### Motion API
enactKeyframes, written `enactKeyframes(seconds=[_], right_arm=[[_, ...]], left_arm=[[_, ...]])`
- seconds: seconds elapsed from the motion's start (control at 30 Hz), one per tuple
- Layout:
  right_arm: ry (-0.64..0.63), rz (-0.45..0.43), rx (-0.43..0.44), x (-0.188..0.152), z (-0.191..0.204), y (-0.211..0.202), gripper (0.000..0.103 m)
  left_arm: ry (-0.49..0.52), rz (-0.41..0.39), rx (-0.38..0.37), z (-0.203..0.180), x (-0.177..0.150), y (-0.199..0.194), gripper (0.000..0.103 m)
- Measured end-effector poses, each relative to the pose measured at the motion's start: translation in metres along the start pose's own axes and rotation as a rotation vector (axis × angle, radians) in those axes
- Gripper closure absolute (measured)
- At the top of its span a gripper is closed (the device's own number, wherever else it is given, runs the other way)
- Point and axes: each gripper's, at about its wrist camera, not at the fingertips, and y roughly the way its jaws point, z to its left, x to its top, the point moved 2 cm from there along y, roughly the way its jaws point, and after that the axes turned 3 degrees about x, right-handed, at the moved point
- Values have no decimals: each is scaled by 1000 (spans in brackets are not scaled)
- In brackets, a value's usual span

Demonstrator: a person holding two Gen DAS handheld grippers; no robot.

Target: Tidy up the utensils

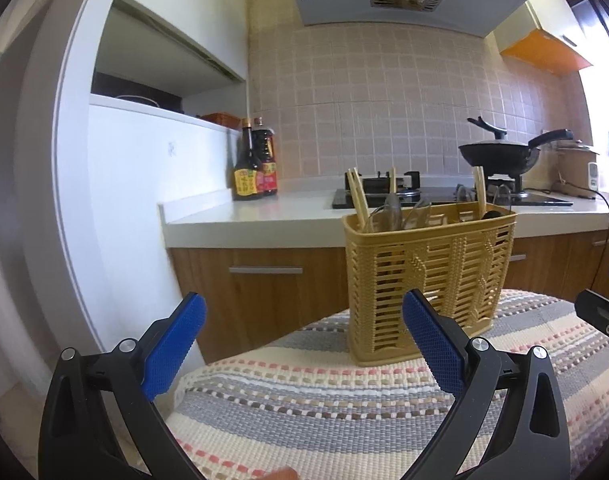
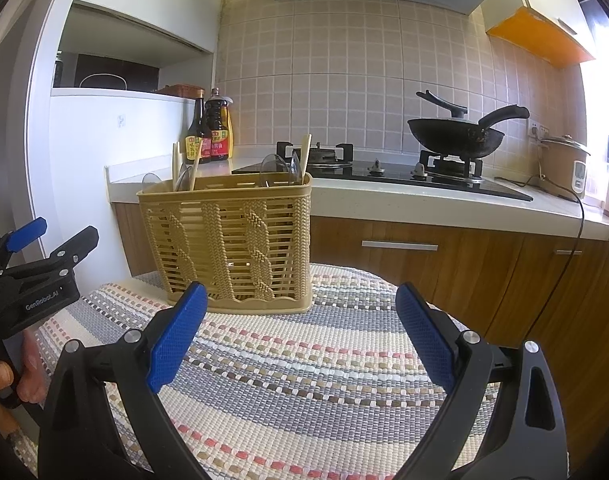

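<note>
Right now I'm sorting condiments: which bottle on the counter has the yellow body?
The rearmost bottle, mostly hidden behind the two dark ones; the slim dark bottle and the stout dark bottle carry only labels.

Bright daylight from right of the wok, blowing out that edge in both views. Heavy fisheye bending, dark vignette at corners. Focus sharp; shadows soft; slight glare on cooktop.
</note>
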Motion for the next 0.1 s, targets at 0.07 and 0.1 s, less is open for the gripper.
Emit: enactKeyframes(seconds=[0.07, 0.1], right_arm=[[-1, 0, 0, 0, 0, 0, 12], [-1, 0, 0, 0, 0, 0, 12]], left_arm=[[7, -4, 4, -1, 0, 0, 7], [9, -4, 3, -2, 0, 0, 7]])
